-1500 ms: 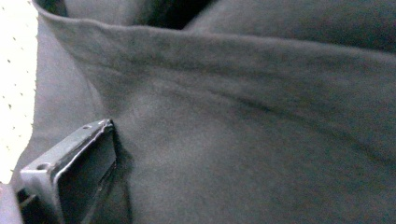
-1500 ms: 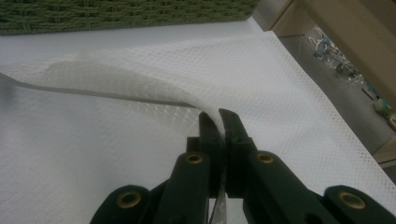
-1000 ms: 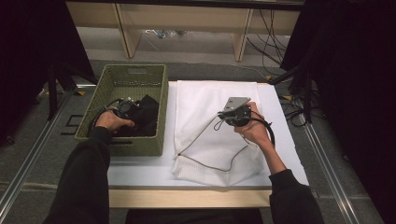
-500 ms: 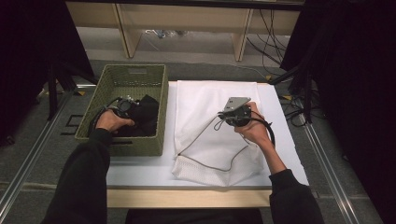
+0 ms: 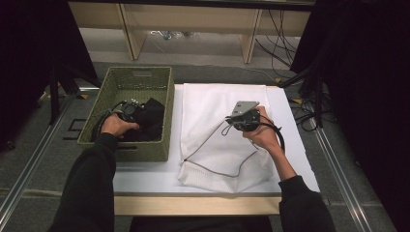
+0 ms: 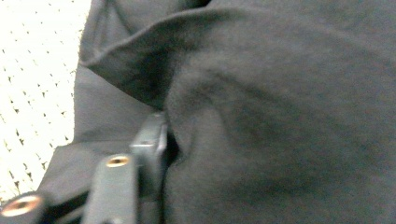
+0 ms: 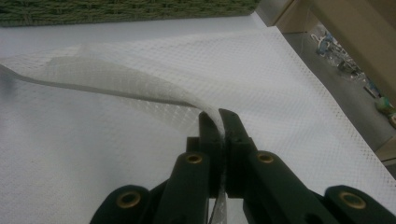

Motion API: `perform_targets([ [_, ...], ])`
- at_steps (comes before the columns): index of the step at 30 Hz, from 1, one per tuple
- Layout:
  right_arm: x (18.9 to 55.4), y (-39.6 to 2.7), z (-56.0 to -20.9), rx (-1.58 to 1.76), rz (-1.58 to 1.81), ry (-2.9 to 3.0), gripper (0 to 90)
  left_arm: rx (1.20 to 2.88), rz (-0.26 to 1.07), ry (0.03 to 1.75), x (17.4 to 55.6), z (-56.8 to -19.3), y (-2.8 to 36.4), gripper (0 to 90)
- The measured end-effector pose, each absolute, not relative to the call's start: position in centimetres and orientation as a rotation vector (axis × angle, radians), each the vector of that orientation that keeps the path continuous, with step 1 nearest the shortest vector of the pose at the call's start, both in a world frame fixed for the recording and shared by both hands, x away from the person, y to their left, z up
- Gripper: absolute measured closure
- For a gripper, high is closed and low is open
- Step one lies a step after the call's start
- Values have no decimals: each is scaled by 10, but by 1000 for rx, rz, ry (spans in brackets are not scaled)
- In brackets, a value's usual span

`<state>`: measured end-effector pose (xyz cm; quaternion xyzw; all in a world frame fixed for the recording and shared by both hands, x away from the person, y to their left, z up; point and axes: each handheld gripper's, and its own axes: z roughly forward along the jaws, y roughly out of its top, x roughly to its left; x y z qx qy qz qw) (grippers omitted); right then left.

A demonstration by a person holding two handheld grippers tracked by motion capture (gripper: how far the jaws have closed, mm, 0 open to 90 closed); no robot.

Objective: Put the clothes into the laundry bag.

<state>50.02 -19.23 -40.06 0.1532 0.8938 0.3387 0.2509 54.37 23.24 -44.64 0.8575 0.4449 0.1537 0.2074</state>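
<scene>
Overhead, in the high view, a person is working at a white table with a gripper in each hand. The left gripper is reaching down into a green woven basket standing on the table's left part, and it is pushing into a black garment lying in the basket. Just to the right of the basket, a white mesh laundry bag is lying flat on the table, with a dark drawstring curving along its near edge. The right gripper is lifting the bag's upper layer near the middle of the bag.

Next, in the left gripper view, the black garment is bulging over the jaws, and one black jaw is pressing against a fold of it. The jaws have just been closing with the cloth between them; whether they are already pinching it I cannot tell. The basket's pale weave is showing at the left.

Finally, in the right gripper view, the jaws are pressing together on a thin raised edge of the mesh bag, holding it off the layer below. The green basket is sitting along the top edge.
</scene>
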Motion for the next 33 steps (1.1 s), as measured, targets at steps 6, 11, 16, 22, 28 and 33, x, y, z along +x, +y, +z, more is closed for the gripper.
perform_targets([
  [6,502,-193,-401,412,919,2430,893,2363,437,1249,543,-442,236,650],
  [11,502,-194,-402,438,925,2432,893,2279,427,1289,541,-432,242,659],
  [16,503,-193,-402,416,926,2429,893,2190,376,1316,538,-423,247,661],
  [22,502,-193,-401,430,930,2425,893,2155,393,1305,534,-402,244,661],
  [28,502,-193,-401,433,931,2425,893,2122,410,1302,526,-374,242,661],
  [33,501,-193,-401,434,930,2424,893,2092,413,1275,518,-351,242,661],
])
